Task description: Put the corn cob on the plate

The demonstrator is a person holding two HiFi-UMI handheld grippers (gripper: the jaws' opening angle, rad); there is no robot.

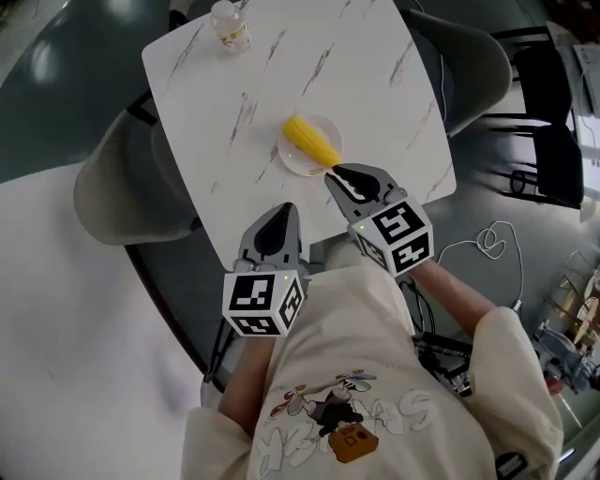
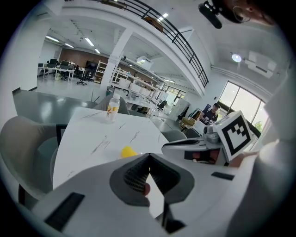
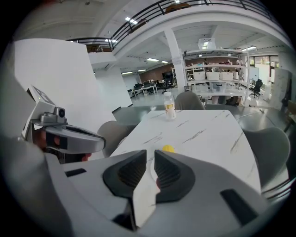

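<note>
Head view: we're seeing the corn cob (image 1: 312,141) already lying on the plate (image 1: 292,167), approx. mid-counter (image 1: 375,75), w/ a bottle (image 1: 230,25) at the far corner, so we're judging the task basically done. The right claw (image 1: 333,174) is hovering just beside the plate's near rim, not touching the cob. The left claw (image 1: 281,210) is hanging nearer the counter's edge, apart from the plate.

Left gripper view: we're finding the left claw (image 2: 149,156) w/ its tips pressed together and nothing in it. Only a yellow bit of the cob (image 2: 128,151) is showing beyond it.

Right gripper view: the right claw (image 3: 151,155) is standing w/ just a thin slit betw. its pads, empty. The cob (image 3: 168,148) is peeking over it, apart.

Handling, as we're judging it: the cob is looking stiff, fairly light, rounded & tapered, so prob. prone to rolling on the shallow plate, though the kernels are likely giving some grip. If it's needing a re-seat, we're thinking of taking it across the thick middle, not the narrow end.
</note>
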